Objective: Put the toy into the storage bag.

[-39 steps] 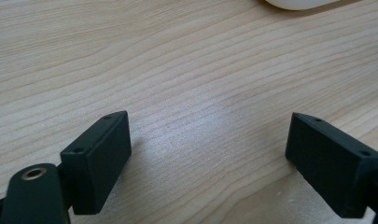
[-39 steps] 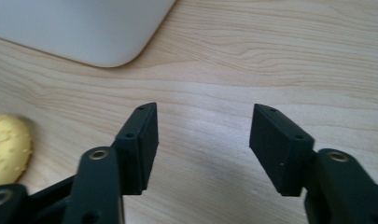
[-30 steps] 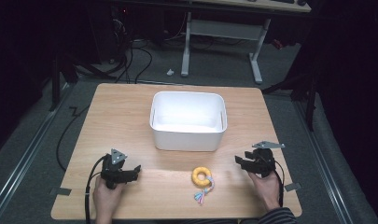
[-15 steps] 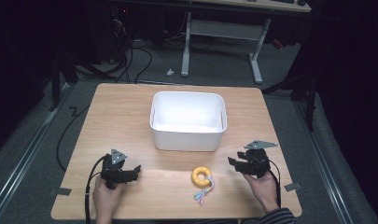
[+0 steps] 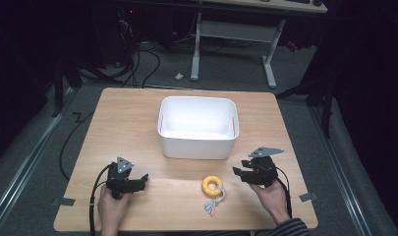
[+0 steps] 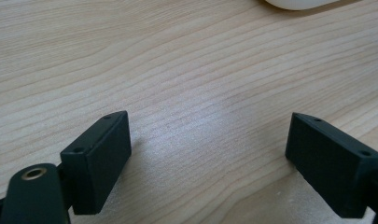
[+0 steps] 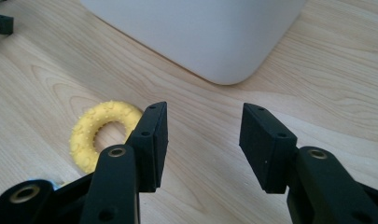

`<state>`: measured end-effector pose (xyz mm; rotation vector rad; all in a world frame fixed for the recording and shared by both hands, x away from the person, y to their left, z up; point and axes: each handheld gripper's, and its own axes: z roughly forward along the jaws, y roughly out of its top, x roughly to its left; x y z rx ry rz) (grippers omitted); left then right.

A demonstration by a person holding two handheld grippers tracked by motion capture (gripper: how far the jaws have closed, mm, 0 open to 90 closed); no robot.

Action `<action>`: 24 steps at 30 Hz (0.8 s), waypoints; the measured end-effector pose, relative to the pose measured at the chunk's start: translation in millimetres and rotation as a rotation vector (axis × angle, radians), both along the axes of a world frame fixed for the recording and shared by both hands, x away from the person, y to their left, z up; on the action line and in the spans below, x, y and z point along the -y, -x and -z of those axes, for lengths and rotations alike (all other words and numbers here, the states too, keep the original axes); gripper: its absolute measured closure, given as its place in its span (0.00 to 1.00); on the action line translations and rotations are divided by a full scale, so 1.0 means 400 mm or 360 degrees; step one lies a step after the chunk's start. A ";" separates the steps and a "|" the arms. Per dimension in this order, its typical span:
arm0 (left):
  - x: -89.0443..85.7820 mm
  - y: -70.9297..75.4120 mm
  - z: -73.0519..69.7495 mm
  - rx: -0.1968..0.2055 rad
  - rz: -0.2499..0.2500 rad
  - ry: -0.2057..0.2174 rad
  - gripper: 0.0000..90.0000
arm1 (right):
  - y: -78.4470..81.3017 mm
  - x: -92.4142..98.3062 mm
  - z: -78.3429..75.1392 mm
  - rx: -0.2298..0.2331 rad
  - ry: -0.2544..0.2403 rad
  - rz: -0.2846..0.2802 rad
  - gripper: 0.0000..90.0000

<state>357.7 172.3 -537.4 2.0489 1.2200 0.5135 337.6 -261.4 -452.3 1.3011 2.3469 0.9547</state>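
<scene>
A yellow knobbly ring toy (image 5: 213,186) with a short pastel rope tail (image 5: 213,205) lies on the wooden table (image 5: 127,123) near the front edge, right of centre. Right of it, my right gripper (image 5: 240,173) is open a little above the table, and the ring (image 7: 95,135) sits just left of its jaws with nothing between them. At the front left my left gripper (image 5: 140,181) rests low, jaws wide open over bare wood (image 6: 205,130). A white rectangular bin (image 5: 198,127) stands at the table's middle.
The bin's rounded corner (image 7: 224,51) lies close ahead of my right gripper. Cables (image 5: 137,59) and a desk frame (image 5: 233,37) stand on the floor beyond the table's far edge. Tape marks (image 5: 307,197) sit at the front corners.
My right gripper has moved left toward the ring toy. The left gripper, the ring and the bin have stayed put.
</scene>
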 end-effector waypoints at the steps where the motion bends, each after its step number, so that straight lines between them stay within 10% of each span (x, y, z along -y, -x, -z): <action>1: 0.000 0.000 0.000 0.0000 0.0000 0.0000 0.16 | -0.001 -0.010 0.000 -0.0006 0.0010 -0.0021 0.58; 24: 0.000 0.000 0.000 0.0000 0.0000 0.0000 0.16 | -0.012 -0.097 0.023 -0.0127 0.0038 -0.0199 0.59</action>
